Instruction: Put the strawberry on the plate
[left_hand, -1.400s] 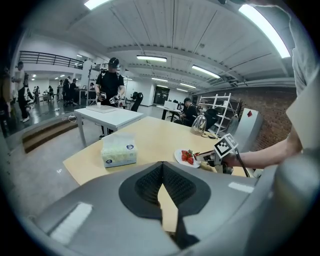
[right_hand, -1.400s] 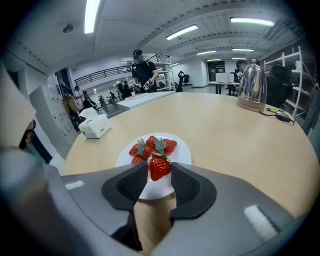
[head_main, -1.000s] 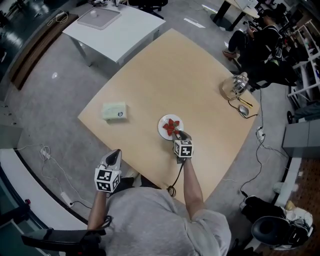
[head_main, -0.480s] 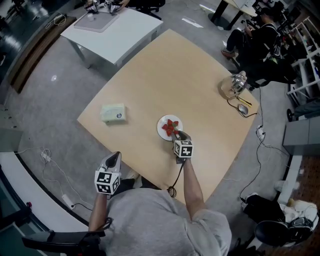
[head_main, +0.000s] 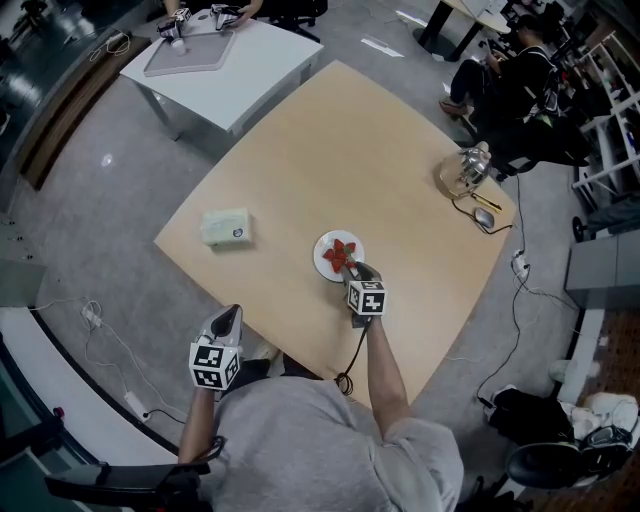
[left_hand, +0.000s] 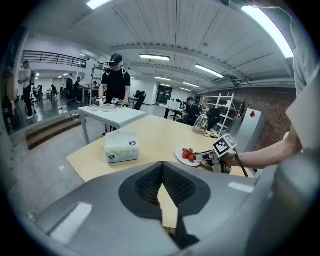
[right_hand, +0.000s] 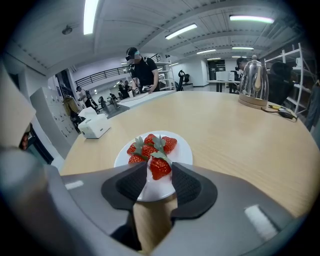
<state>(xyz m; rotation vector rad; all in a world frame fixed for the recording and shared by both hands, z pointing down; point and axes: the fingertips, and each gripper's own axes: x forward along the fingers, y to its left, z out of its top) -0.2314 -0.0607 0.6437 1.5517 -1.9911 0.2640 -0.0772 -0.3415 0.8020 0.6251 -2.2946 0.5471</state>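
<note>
- Opening just now, the right gripper (right_hand: 159, 171) jaws are sitting loose around a strawberry (right_hand: 160, 166) on the plate (right_hand: 185, 151), near the desk (head_main: 400, 150) edge.
- Left gripper (left_hand: 162, 170) jaws are pressing together, empty, hanging off the desk.

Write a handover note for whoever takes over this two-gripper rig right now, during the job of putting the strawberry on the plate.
Right gripper: low over the near edge of the plate, jaws apart and just opened wider. The strawberry stands between them, with a gap showing on one side, so it looks released.
Left gripper: shut, empty, held off the near edge of the table.
Things: the strawberry rests on the plate, against the other strawberries.
Done: the strawberry appears to be placed.
Left: draw the right gripper straight back, taking care not to nudge the fruit.
</note>
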